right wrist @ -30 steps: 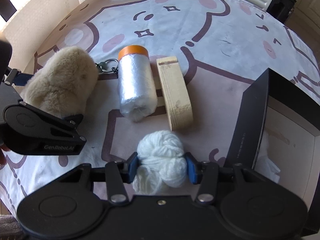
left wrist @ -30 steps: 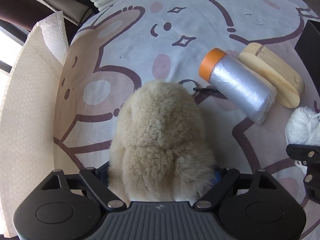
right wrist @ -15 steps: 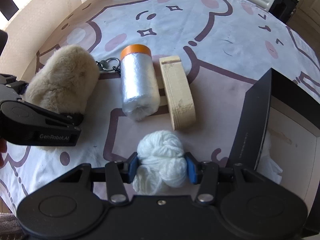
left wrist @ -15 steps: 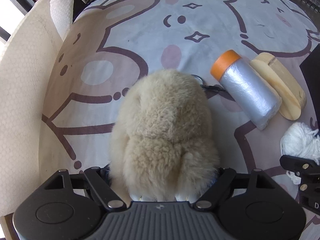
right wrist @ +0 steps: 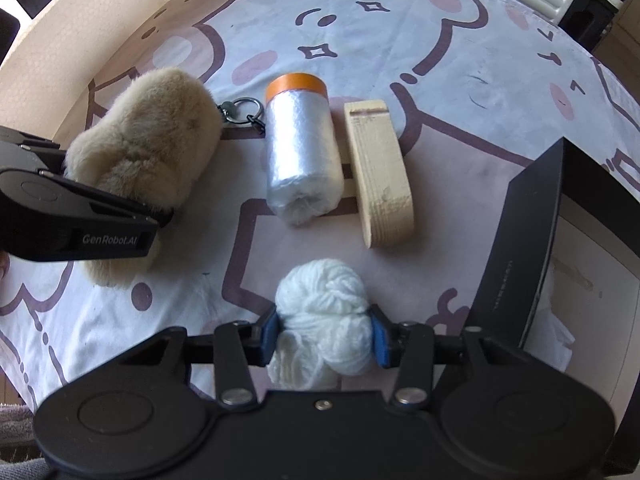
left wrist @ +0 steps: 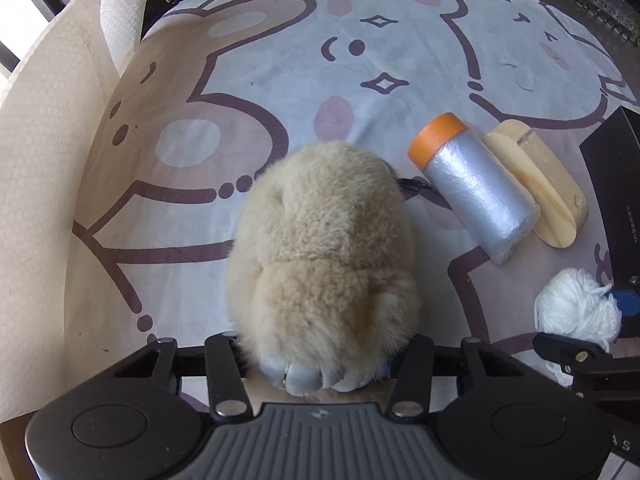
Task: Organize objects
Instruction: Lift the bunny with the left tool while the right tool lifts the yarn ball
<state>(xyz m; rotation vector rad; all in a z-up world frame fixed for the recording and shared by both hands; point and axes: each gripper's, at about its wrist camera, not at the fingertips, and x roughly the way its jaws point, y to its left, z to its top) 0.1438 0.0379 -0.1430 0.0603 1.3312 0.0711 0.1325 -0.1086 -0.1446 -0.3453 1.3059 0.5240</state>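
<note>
A beige plush toy point(left wrist: 320, 232) lies on the cartoon-print cloth point(left wrist: 360, 60), its near end between the fingers of my left gripper point(left wrist: 320, 356). Those jaws are closing and squeeze the fur from both sides. A keyring point(right wrist: 244, 110) hangs from the toy's far end. In the right wrist view the plush toy point(right wrist: 148, 148) lies at the left. My right gripper point(right wrist: 324, 334) has its blue pads point(right wrist: 270, 338) pressed on a white yarn ball point(right wrist: 324, 296), and its jaws are closing a little. From the left wrist view the yarn ball point(left wrist: 576, 304) lies at the far right.
A plastic film roll with an orange cap point(right wrist: 300, 148) and a wooden block point(right wrist: 380, 176) lie side by side between the two grippers. An open black box point(right wrist: 516, 240) stands at the right. A cream bubble sheet point(left wrist: 40, 180) rises along the left edge.
The left jaws have come in on the plush toy and now pinch its near end, and the left wrist has rolled a little. The right gripper has kept still on the yarn.
</note>
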